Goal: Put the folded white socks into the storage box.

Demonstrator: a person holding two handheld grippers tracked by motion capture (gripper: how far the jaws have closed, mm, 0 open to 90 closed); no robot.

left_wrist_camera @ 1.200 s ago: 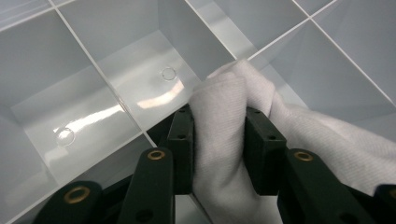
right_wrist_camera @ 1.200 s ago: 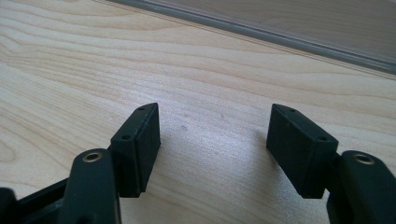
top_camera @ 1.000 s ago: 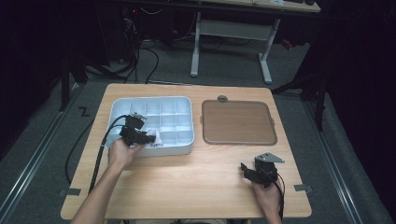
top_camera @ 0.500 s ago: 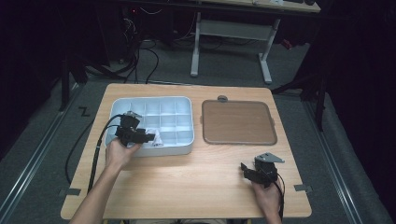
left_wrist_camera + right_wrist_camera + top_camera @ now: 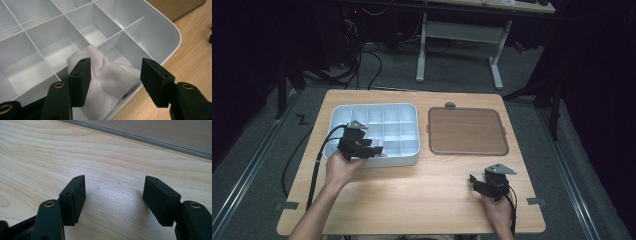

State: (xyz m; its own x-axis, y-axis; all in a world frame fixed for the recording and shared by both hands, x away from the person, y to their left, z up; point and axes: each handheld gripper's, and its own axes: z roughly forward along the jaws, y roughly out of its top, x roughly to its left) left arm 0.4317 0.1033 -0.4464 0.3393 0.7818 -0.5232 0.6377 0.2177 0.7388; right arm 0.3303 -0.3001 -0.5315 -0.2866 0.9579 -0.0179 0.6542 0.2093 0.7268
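Two grippers are at work over a pale wooden surface (image 5: 412, 200). The left gripper (image 5: 374, 150) hangs over the near edge of a white tray (image 5: 377, 112) divided into many small compartments, which sits on the left half of the surface. In the left gripper view its jaws stand apart, and between them lies a white cloth (image 5: 110, 80), bunched and draped over a divider near the tray's rounded corner, spilling across the near compartments. The left jaw's pad looks to be right against the cloth's raised fold; whether it touches, I cannot tell. The right jaw stands clear of the cloth, over the tray's rim.

The right gripper (image 5: 477, 182) rests low near the front right of the surface, well apart from the tray, held by the person's right hand (image 5: 499, 212). In its own view the jaws are spread wide with only bare wood between them.

A brown flat tray with a grey rim (image 5: 467, 131) lies just beside the white tray, to its right.
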